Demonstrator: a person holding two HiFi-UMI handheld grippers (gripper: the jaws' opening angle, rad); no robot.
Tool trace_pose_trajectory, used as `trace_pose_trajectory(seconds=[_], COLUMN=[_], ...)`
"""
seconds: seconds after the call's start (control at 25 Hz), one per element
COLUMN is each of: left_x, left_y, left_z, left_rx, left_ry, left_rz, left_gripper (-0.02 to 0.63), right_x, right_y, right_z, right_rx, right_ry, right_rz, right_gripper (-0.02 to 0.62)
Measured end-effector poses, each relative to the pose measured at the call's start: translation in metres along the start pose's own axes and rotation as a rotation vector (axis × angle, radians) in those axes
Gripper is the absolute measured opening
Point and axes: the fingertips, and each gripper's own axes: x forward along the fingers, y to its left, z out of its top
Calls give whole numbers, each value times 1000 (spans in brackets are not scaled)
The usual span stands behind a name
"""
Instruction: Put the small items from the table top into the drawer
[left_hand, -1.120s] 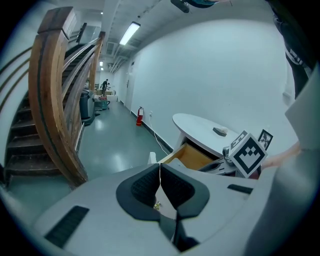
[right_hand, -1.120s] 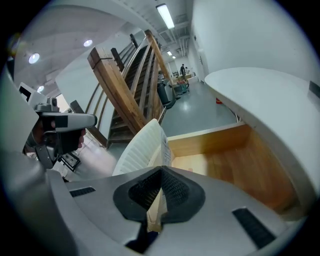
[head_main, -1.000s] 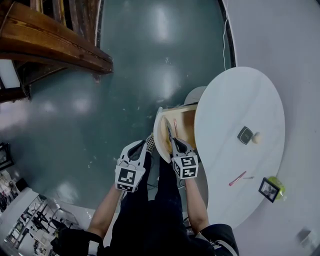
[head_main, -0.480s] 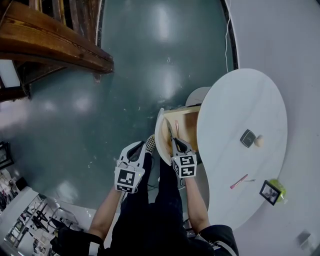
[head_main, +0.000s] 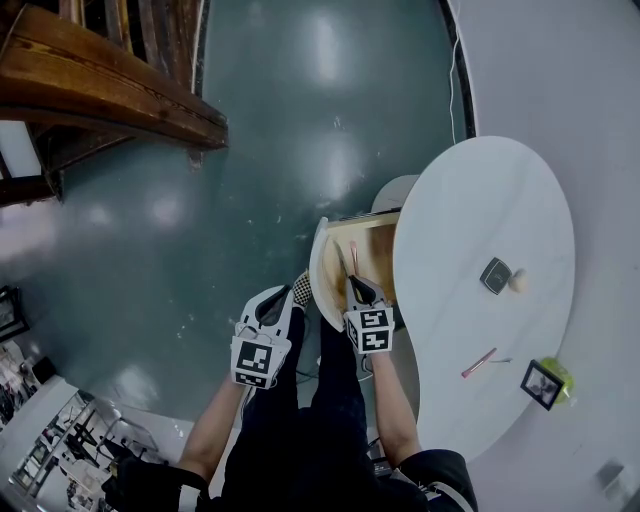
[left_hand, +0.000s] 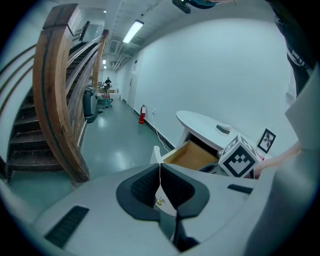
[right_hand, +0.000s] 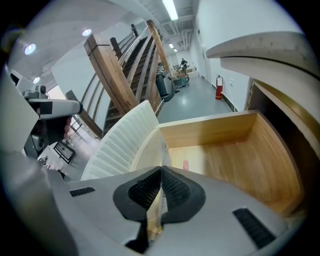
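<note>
- Right gripper (right_hand: 161, 171), jaws pressed shut on a thin item (right_hand: 162, 144), hangs over the open drawer (right_hand: 215, 131); best released low, beside the pink item (right_hand: 186, 164) inside.
- Left gripper (left_hand: 160, 172), closed and empty, sits beside the drawer.

Your open light-wood drawer (head_main: 372, 240), with its white ribbed front, projects from under the white oval counter (head_main: 480, 200). A small pink item (right_hand: 185, 164) lies flat on the drawer floor. The right claw (right_hand: 161, 170) is closed on a thin dark strip (head_main: 341, 262), which reaches over the drawer interior. On the counter, a dark square item (head_main: 494, 275) lies just beside a beige round item (head_main: 518, 282). A pink stick (head_main: 477, 361) lies apart from them. A black-framed picture (head_main: 539, 384) sits at the counter edge.
</note>
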Motion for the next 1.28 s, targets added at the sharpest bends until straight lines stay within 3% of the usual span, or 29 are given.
trace_pose_trajectory(seconds=[0.6, 0.64, 0.68, 0.76, 1.28], left_x=[-4, -4, -4, -4, -20], left_y=[-3, -3, -3, -4, -9], left_z=[-8, -7, -7, -6, 2], left_rx=[2, 2, 2, 2, 24], left_ry=[10, 10, 9, 5, -19], left_rz=[-7, -7, -8, -7, -11], left_gripper=[20, 20, 20, 20, 20], right_x=[3, 3, 2, 1, -21], right_y=[-3, -2, -3, -5, -5], right_z=[-5, -3, -2, 0, 9], right_rx=[18, 23, 26, 22, 5], right_ry=[2, -10, -23, -40, -78], right_rz=[-5, -7, -11, -30, -93], right_gripper=[34, 66, 198, 243, 249])
